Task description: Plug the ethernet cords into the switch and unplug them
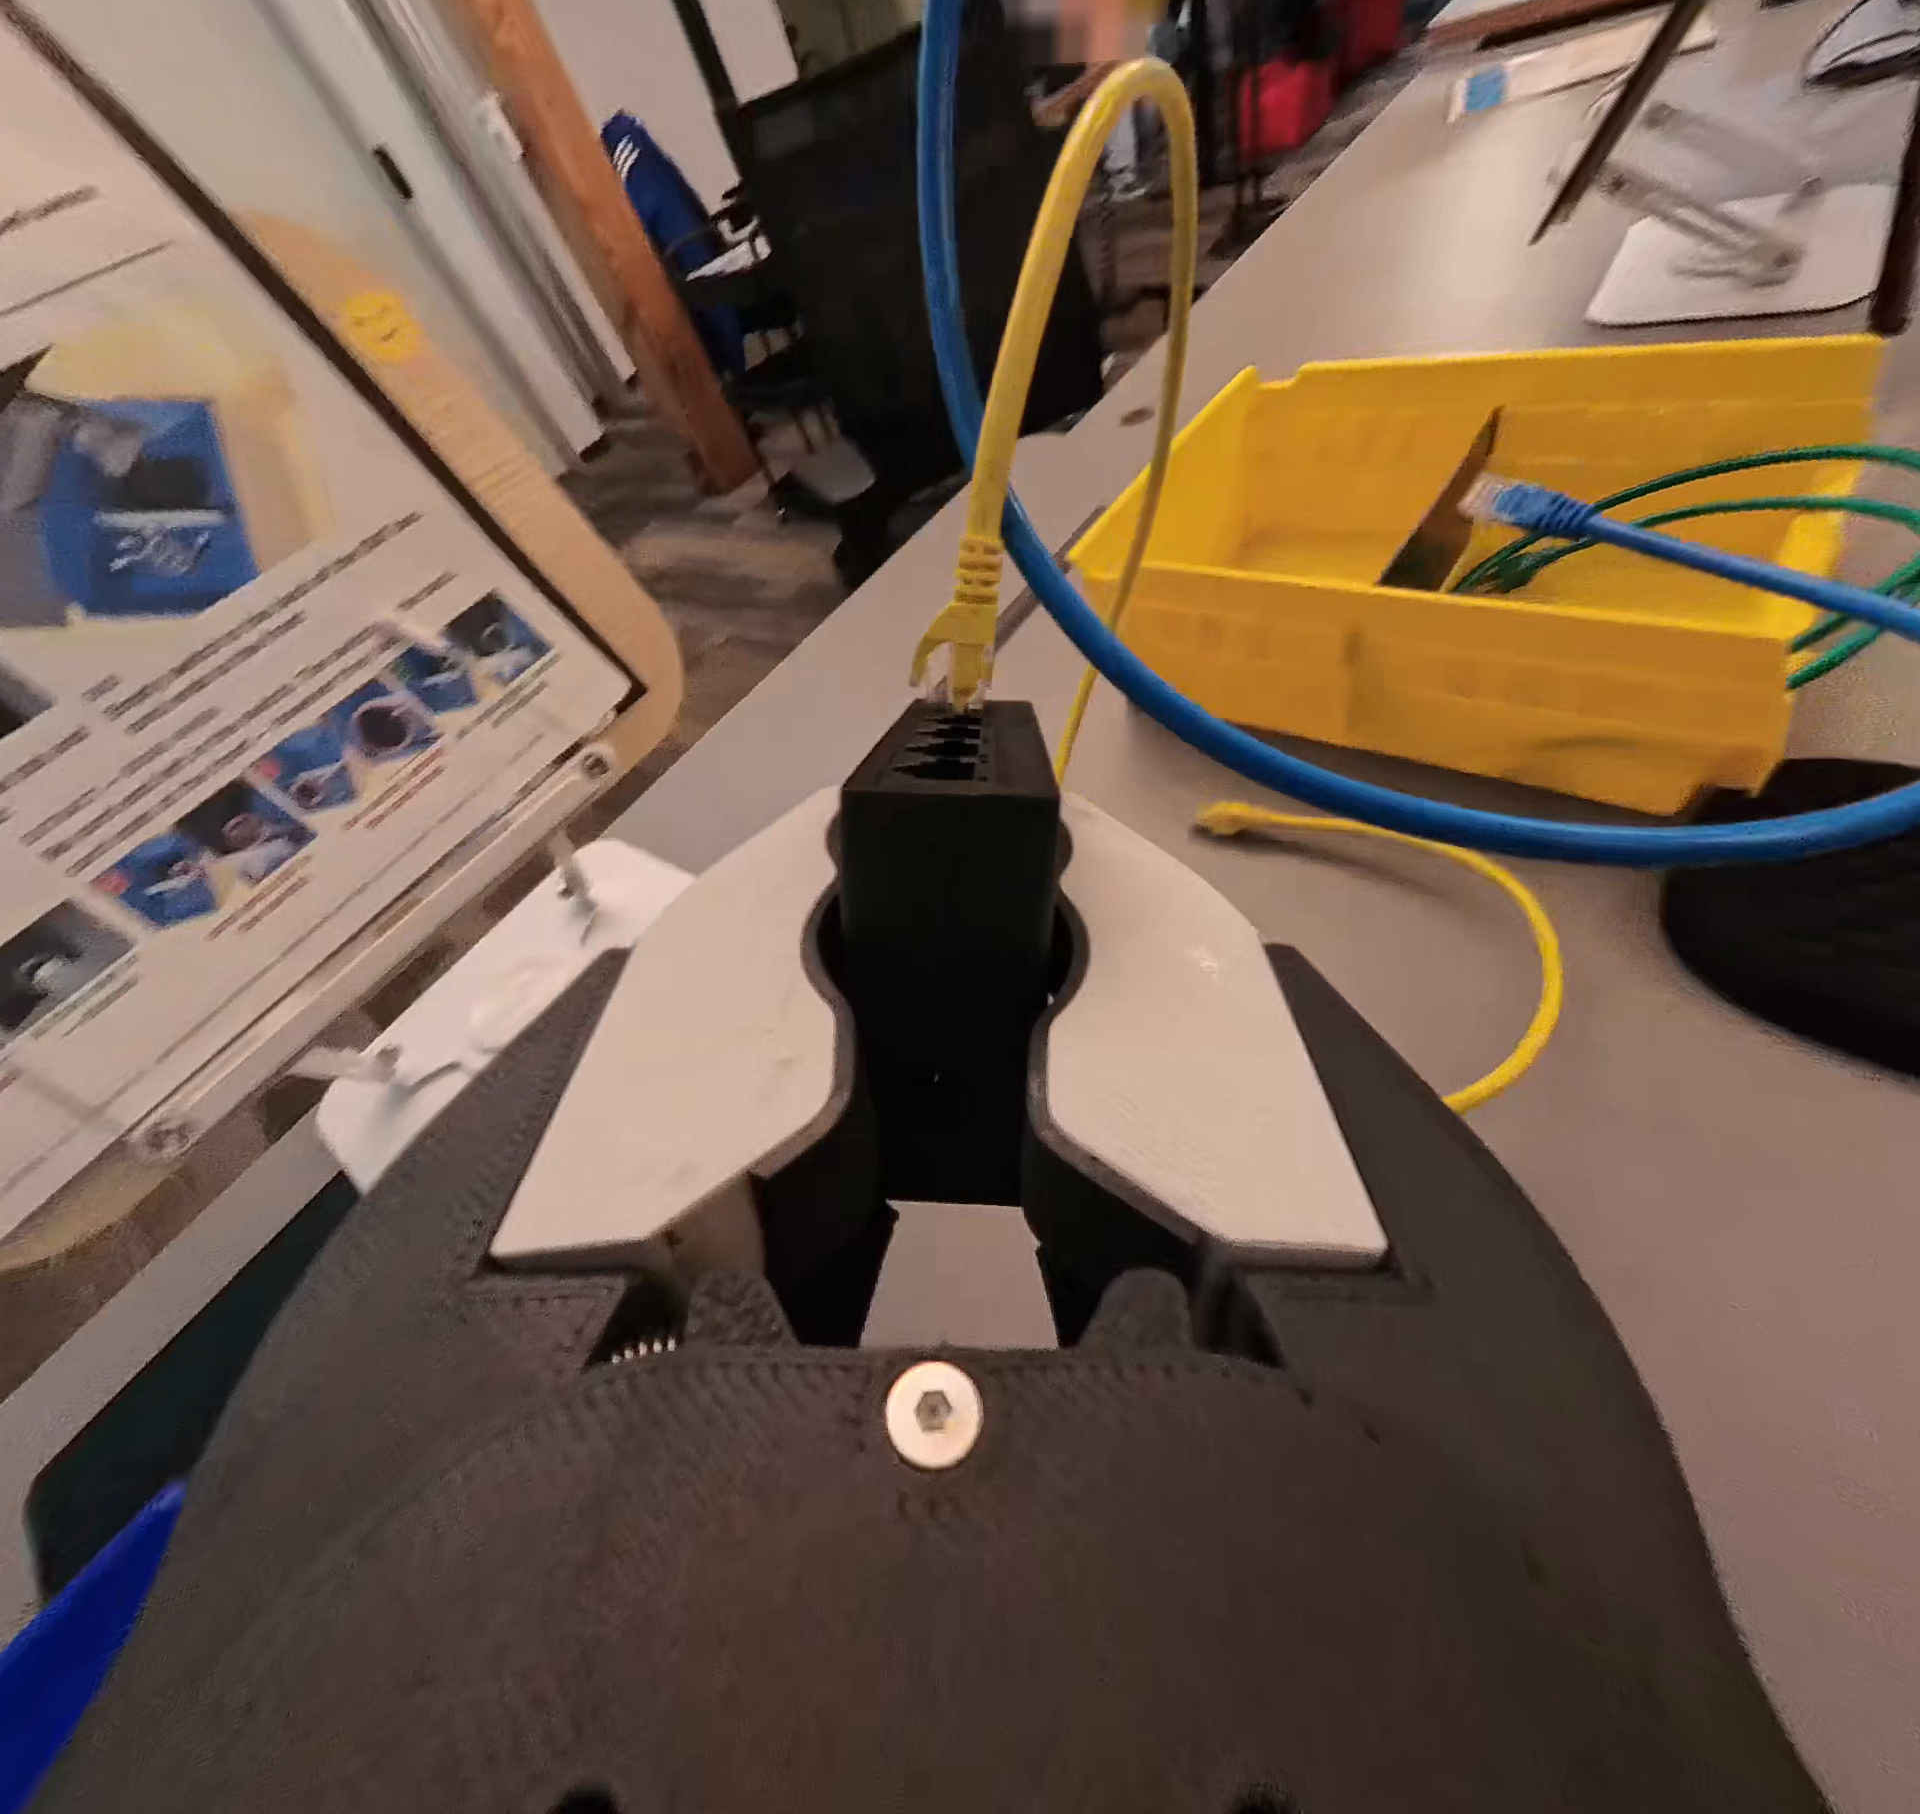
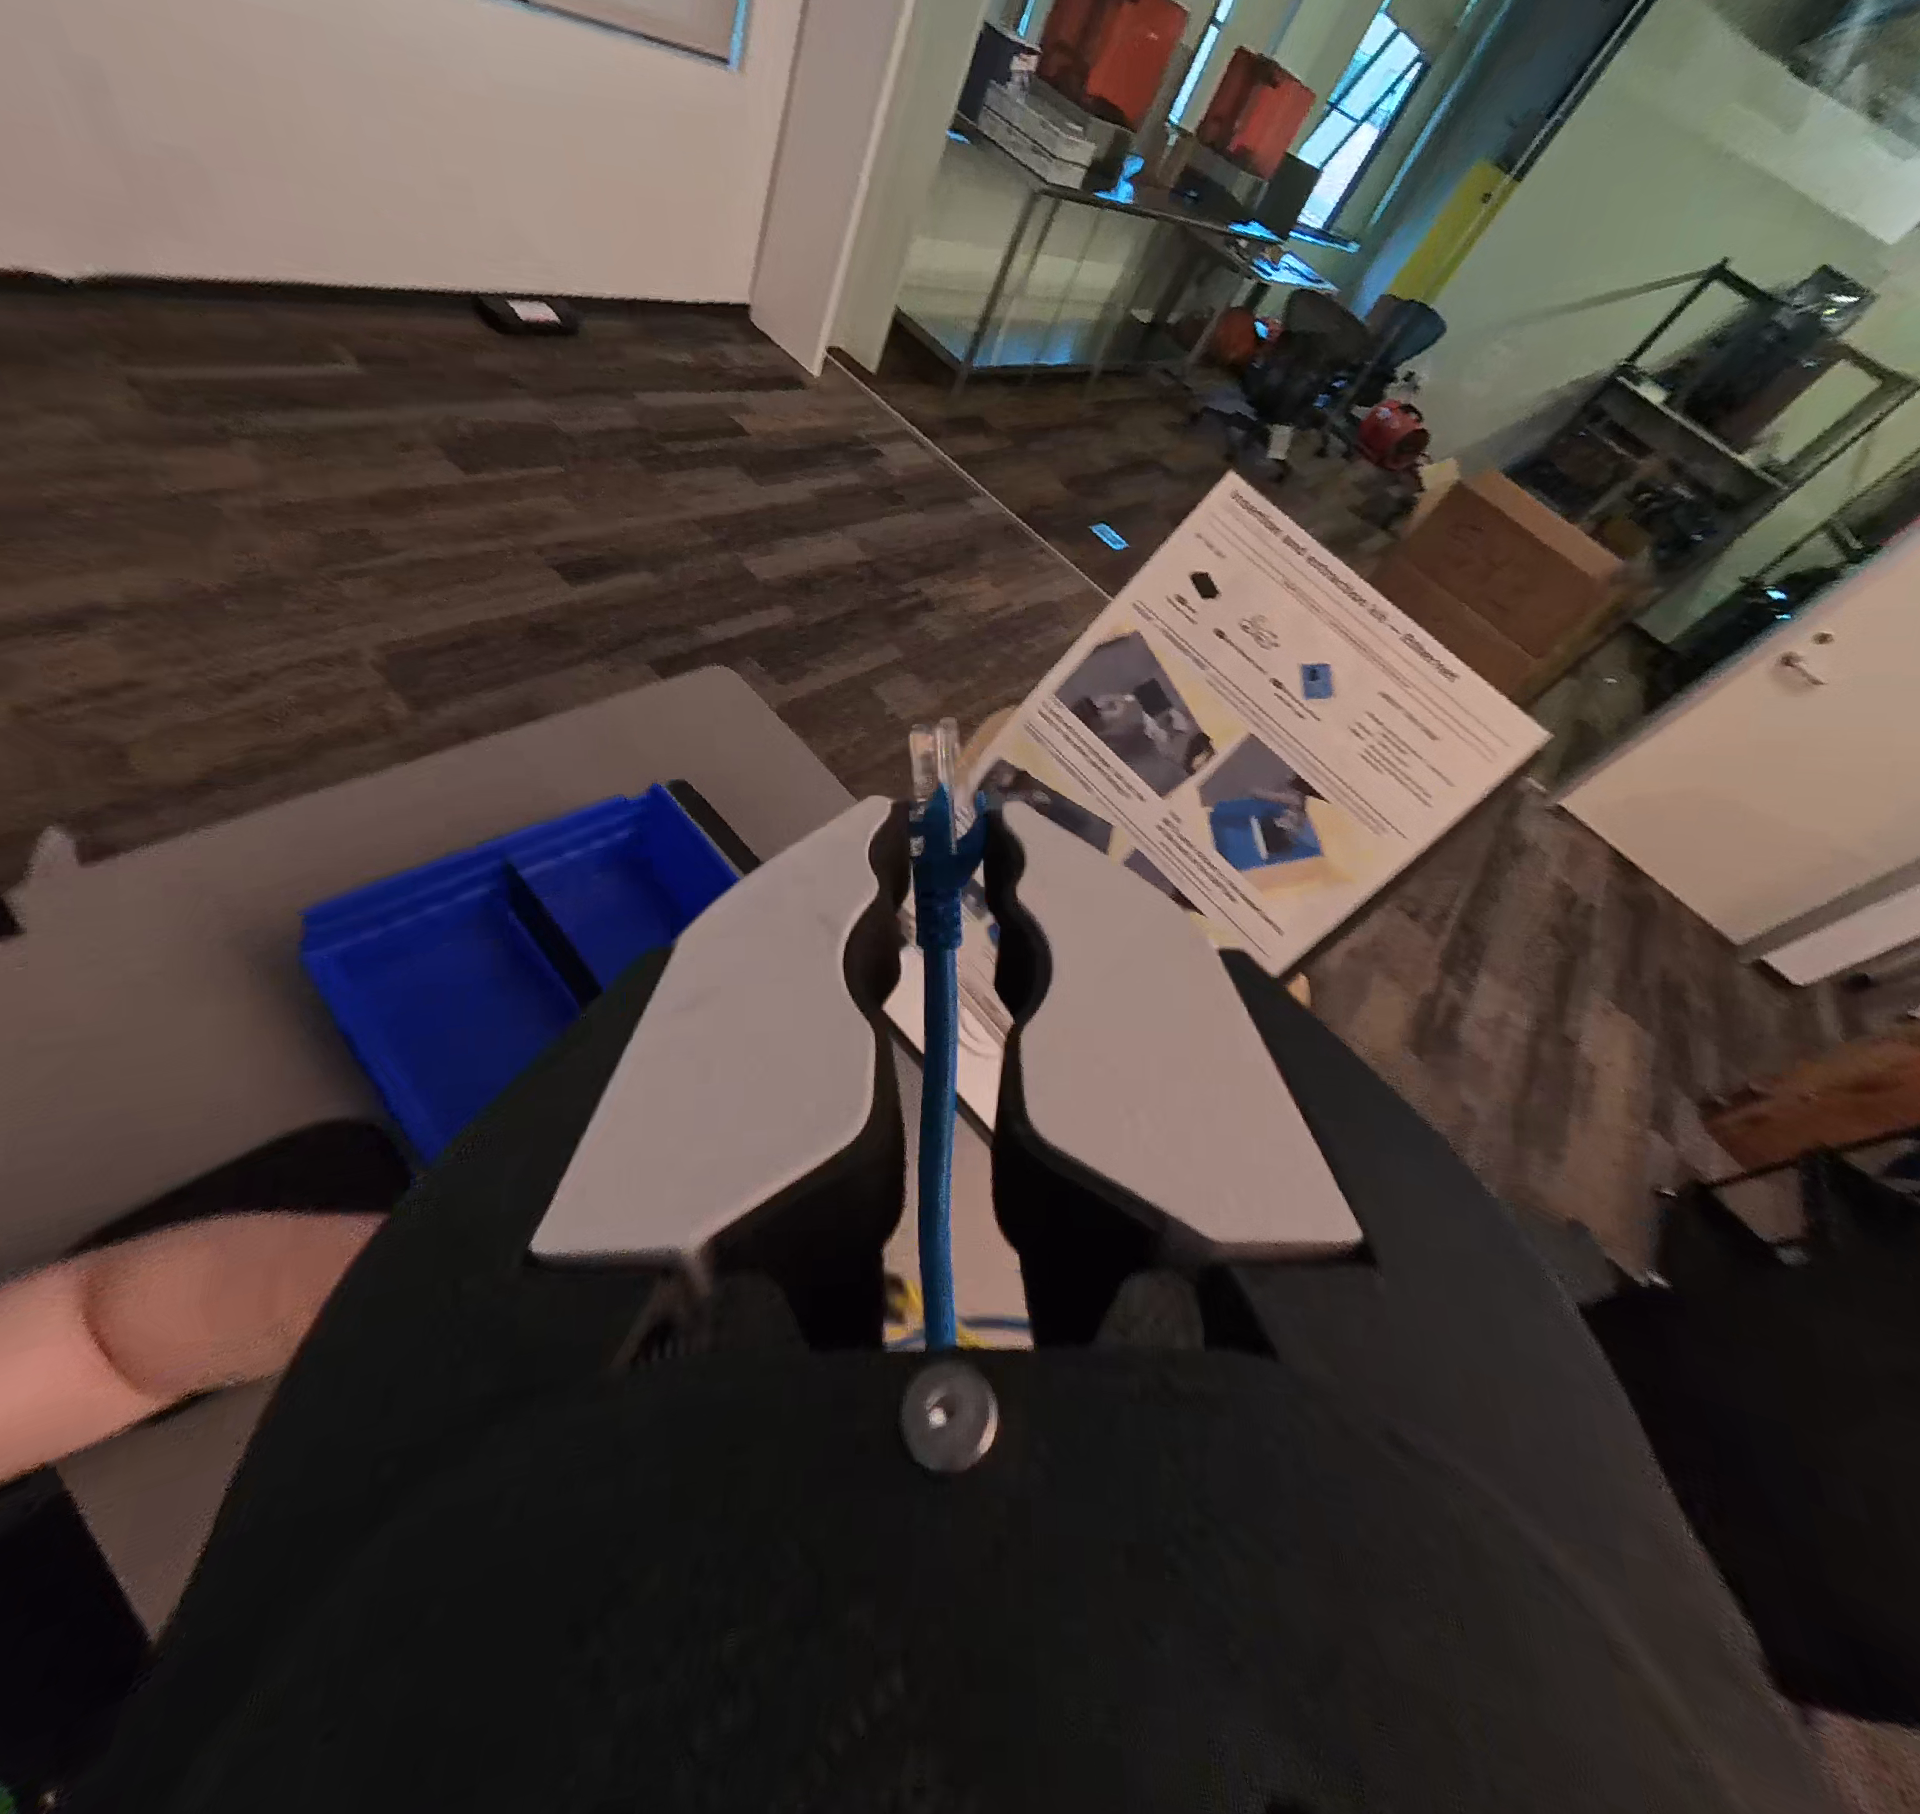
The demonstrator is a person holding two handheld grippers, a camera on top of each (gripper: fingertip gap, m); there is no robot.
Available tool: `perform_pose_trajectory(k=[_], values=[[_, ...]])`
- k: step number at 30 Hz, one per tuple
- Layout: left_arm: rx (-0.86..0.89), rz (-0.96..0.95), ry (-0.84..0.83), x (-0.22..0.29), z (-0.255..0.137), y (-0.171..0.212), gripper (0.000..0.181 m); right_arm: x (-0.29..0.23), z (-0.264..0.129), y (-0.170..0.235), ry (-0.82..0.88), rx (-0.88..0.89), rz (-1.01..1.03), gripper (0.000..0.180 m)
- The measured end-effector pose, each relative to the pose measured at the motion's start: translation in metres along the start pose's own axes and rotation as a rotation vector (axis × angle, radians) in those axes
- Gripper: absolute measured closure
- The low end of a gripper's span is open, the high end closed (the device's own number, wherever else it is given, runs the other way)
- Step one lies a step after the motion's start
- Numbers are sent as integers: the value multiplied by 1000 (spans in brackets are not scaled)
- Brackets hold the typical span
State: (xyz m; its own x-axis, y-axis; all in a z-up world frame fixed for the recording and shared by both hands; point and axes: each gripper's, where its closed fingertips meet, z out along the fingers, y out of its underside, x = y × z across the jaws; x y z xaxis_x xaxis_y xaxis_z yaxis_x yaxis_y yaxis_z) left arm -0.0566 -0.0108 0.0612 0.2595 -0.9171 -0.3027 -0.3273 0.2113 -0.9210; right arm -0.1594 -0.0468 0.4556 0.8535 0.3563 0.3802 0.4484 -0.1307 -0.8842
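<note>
In the left wrist view my left gripper is shut on a black switch, held above the grey table with its row of ports facing away. A yellow ethernet cord has one plug in the leftmost port; it loops up and down, and its other plug lies on the table. A blue ethernet cord curves across the table, one plug over the yellow bin. In the right wrist view my right gripper is shut on a blue cord's boot, its clear plug pointing forward.
A yellow bin holds green cords at the right. A tilted instruction board stands at the left; it also shows in the right wrist view. A blue bin sits on the table. A person's thumb shows at the left. One gripper's finger ends stand about 40 centimeters off the other's.
</note>
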Motion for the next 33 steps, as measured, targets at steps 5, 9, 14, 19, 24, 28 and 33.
perform_pose_trajectory(k=[5,9,14,19,24,28,33], values=[[40,43,25,30,8,-7,152,-5,17,-18,-53,49,77,166],[22,17,-19,23,9,-4,152,-10,19,-37,-84,107,131,166],[51,-71,-68,-6,-4,-8,152,-20,20,-47,-104,128,148,166],[37,-102,-28,-12,-14,-12,151,-23,31,-41,-96,97,141,166],[30,-54,5,-5,-21,-19,151,-26,48,-27,-87,50,126,166],[33,-20,23,0,-24,-22,151,-31,60,-17,-100,26,129,166],[73,2,25,1,-30,-30,151,-38,71,-9,-117,17,146,166]])
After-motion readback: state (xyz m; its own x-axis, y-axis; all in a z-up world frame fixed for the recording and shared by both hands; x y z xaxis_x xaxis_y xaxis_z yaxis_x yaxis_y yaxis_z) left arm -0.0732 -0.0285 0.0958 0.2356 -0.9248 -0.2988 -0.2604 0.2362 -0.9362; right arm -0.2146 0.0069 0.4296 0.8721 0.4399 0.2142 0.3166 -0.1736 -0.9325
